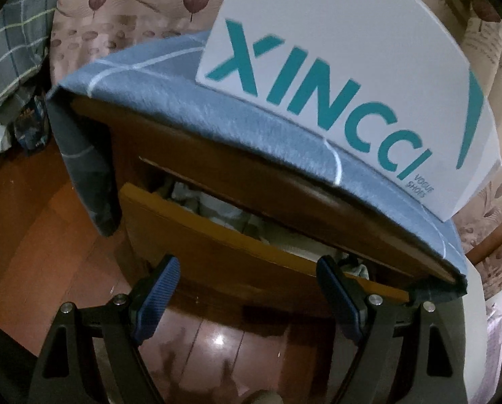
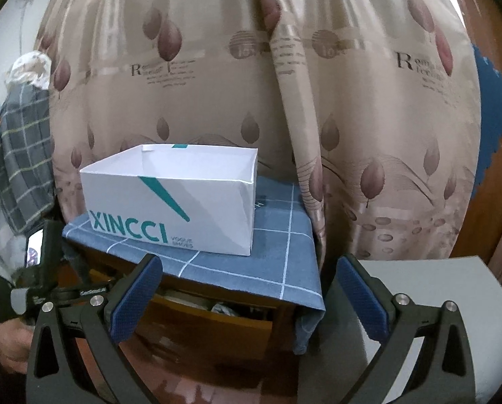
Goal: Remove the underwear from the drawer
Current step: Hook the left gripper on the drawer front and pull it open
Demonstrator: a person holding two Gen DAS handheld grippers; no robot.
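We have the drawer (image 1: 237, 235) already pulled partway out of the cabinet (image 1: 170, 141), so the opening step looks done, but nothing has been lifted out yet. Our left gripper (image 1: 247, 269) hangs just in front of the drawer's front edge, tilted down toward it, with its jaws wide apart and nothing between them. Inside the drawer we see a jumble of pale and dark fabric (image 1: 217, 208); the underwear is presumably in that pile, though we cannot tell which piece it is. Our right gripper (image 2: 247, 279) sits farther back, aimed at the cabinet's front right corner, jaws likewise spread and empty. On the cabinet top, over a blue cloth (image 2: 277, 245), stands an open white box (image 2: 170, 202) near the left edge, possibly where the garment goes. What we judge remains: reach into the drawer, pinch a piece and draw it clear.
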